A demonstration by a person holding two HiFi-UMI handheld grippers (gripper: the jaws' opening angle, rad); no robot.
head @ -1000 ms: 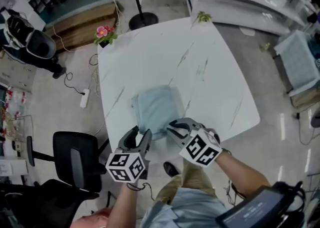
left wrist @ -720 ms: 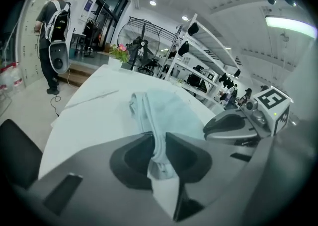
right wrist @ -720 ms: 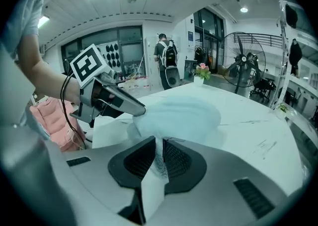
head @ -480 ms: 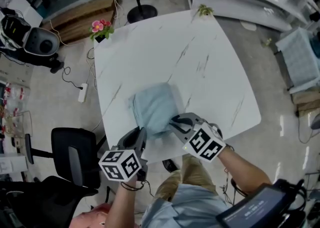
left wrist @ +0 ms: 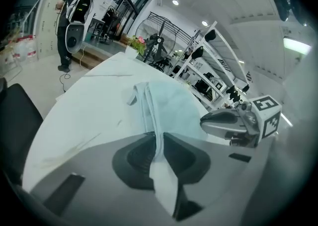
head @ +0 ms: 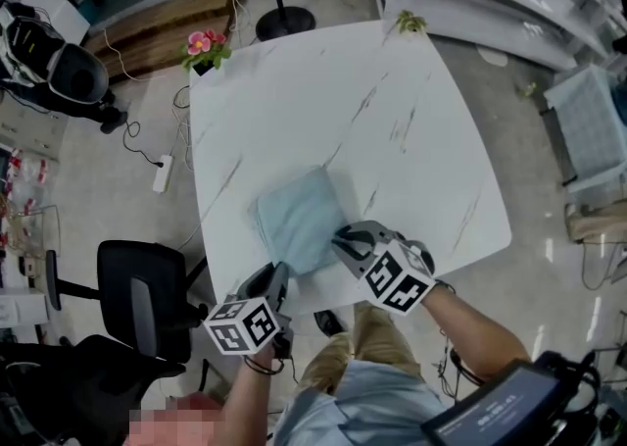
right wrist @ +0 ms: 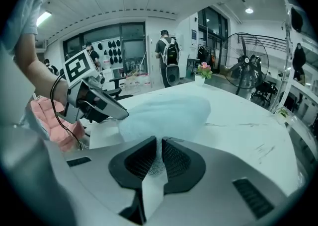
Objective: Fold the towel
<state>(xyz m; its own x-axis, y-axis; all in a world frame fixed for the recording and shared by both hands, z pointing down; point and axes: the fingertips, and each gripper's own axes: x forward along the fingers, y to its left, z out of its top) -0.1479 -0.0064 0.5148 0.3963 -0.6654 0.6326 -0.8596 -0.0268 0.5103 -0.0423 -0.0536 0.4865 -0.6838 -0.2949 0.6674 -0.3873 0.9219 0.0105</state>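
Head view: pale blue towel (head: pixel 299 219), apparently already doubled, lies unmoved toward the near edge of the table (head: pixel 411 111). The left gripper (head: pixel 278 275) has dropped to its near left corner and the right gripper (head: pixel 345 238) sits at the near right. Left gripper view: jaws have just been closing and now pinch the towel's edge. Right gripper view: jaws narrow, clamped on cloth. Judgement: both corners secured, so the next fold can begin.
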